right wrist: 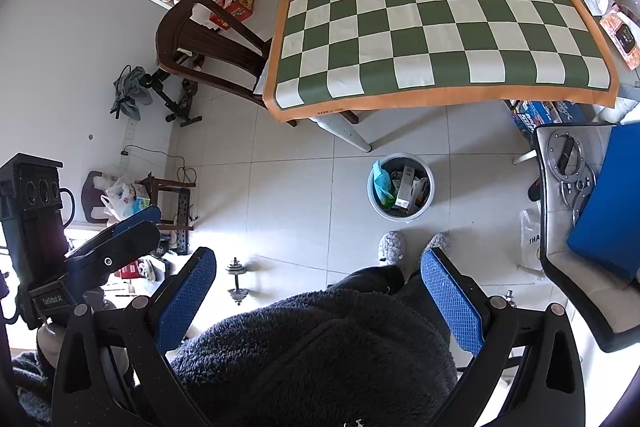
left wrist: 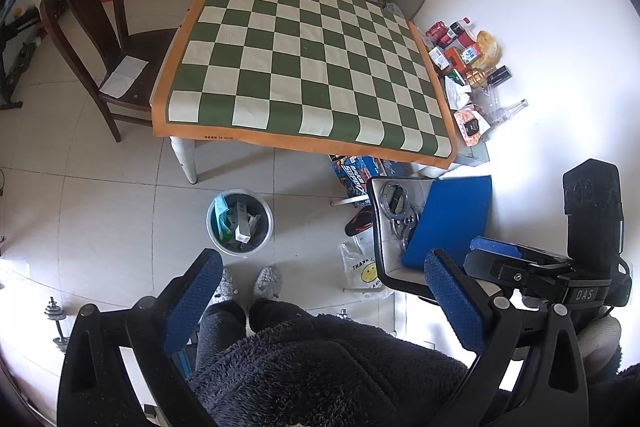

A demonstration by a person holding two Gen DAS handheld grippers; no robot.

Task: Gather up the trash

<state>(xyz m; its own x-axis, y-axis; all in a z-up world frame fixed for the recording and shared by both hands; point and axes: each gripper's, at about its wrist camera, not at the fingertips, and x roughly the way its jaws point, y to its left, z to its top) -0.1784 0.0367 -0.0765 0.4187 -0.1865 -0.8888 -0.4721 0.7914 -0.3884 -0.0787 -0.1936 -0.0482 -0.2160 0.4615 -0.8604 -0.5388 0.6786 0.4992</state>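
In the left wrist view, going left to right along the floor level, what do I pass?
Dumbbell → trash bin → red and black slipper → smiley plastic bag → blue cushion on the white chair.

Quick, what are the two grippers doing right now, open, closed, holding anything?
Left gripper: open, holding nothing.
Right gripper: open, holding nothing.

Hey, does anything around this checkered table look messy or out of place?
Yes. Boxes, bottles and wrappers are piled in a jumble along the table's right edge by the wall. A plastic bag lies loose on the floor, though the bin already holds trash.
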